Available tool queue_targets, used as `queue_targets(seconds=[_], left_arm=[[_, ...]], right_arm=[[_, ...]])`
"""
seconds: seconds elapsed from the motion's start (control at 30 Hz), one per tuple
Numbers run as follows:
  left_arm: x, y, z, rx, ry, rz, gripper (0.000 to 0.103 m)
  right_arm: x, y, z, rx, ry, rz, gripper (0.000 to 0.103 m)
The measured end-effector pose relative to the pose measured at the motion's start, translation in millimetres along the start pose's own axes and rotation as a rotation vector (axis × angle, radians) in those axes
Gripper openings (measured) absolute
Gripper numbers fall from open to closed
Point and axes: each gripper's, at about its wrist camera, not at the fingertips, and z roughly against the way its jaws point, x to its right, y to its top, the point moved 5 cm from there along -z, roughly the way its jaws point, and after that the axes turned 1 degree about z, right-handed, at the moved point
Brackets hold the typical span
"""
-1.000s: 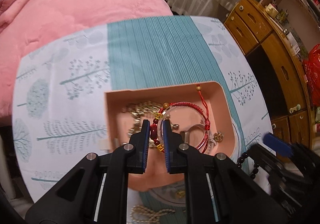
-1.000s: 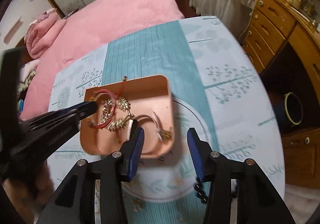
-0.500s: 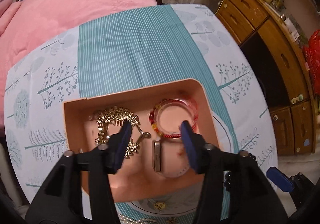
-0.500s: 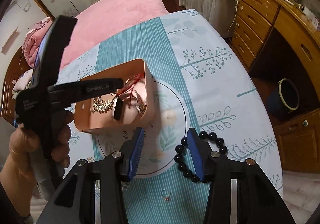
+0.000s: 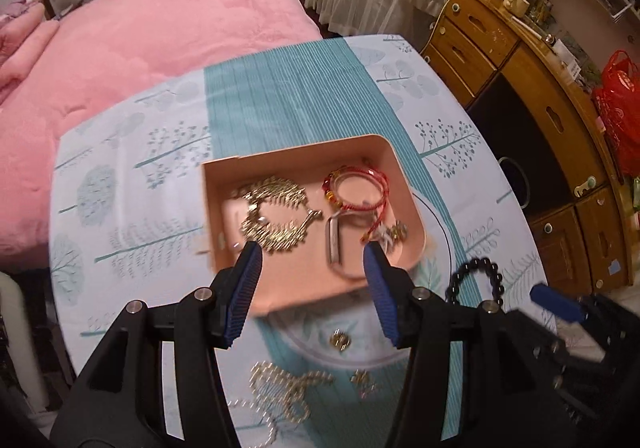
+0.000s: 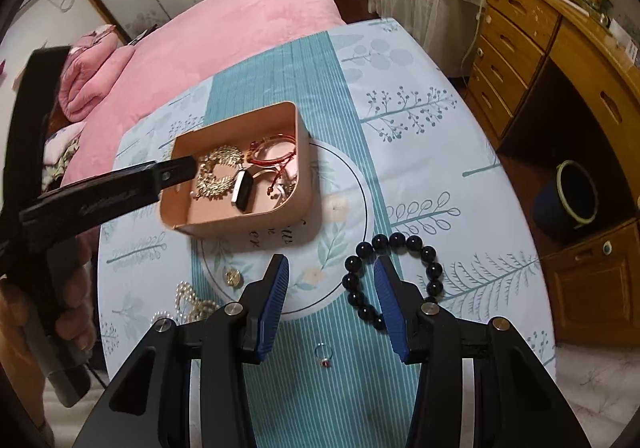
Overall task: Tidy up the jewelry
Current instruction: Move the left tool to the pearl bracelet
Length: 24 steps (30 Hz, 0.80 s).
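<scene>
A pink tray (image 5: 412,203) holds a gold leaf necklace (image 5: 276,219), a red string bracelet (image 5: 356,187) and a silver bangle (image 5: 334,244). My left gripper (image 5: 312,260) hangs open above the tray's near side, with nothing between its pads. In the right wrist view my right gripper (image 6: 330,264) is open above the cloth. Its right finger crosses a black bead bracelet (image 6: 416,248) that lies on the table. A small ring (image 6: 325,356) lies just below the fingers. The tray (image 6: 240,217) sits up left, with the left gripper's finger (image 6: 120,191) reaching over it.
A gold pendant (image 5: 340,340) and a pearl-and-gold necklace (image 5: 284,388) lie on the cloth in front of the tray. A pink bed (image 5: 140,47) lies beyond the table. Wooden drawers (image 5: 500,59) and a dark bin (image 6: 568,199) stand to the right.
My left gripper opened, left the red bracelet in the tray and drew back upward. My right gripper slid right, from over the tray to the black bead bracelet.
</scene>
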Motion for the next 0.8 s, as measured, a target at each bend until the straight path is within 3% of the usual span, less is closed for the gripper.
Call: queue_targets(seconds=[0.47, 0.8], left_arm=[[-65.6, -70.1, 94.2, 0.087, 0.051, 0.129, 0.050], [-109.9, -144.2, 94.5, 0.023, 0.098, 0.214, 0.050]], right_arm=[[-12.2, -26.3, 36.8, 0.019, 0.021, 0.090, 0.045], [-36.7, -42.6, 27.2, -0.046, 0.039, 0.184, 0.045]])
